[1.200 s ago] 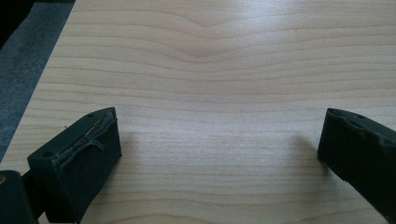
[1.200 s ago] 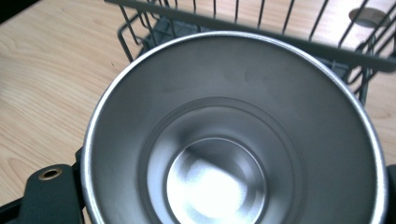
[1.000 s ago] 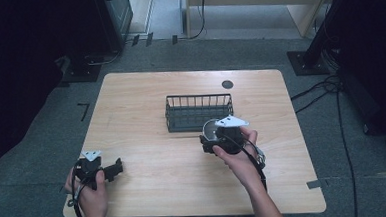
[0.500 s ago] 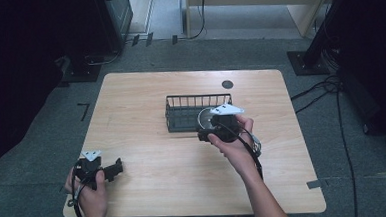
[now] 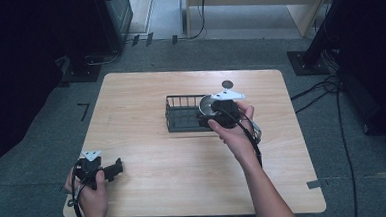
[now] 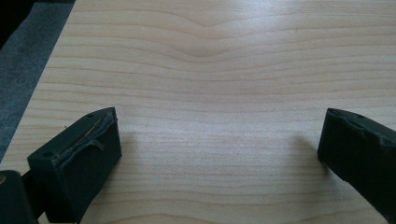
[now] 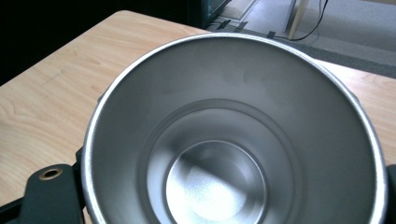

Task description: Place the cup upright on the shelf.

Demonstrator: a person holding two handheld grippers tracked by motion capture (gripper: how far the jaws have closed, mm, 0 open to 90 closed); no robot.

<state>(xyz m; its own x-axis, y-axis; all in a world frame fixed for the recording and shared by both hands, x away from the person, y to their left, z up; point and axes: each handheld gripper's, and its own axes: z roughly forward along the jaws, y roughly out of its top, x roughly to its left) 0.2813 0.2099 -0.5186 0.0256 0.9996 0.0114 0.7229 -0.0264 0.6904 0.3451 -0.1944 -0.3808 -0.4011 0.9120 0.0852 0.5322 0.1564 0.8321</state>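
Wooden table on grey carpet, cables at 3 o'clock. Black wire basket sits mid-table, small dark disc just past it at 12. Right gripper is clamped on a steel cup, held over the basket's right end; the cup is shiny, empty, with a stepped inside. Left gripper rests at 7 o'clock, jaws wide apart over bare wood.

A wire basket stands on the worktop, a little behind its middle. A metal cup, clamped in the right hand-held gripper, hangs over the basket's right end. The left hand-held gripper rests on the worktop near its front left corner, well apart from the basket. A small disc lies behind the basket.
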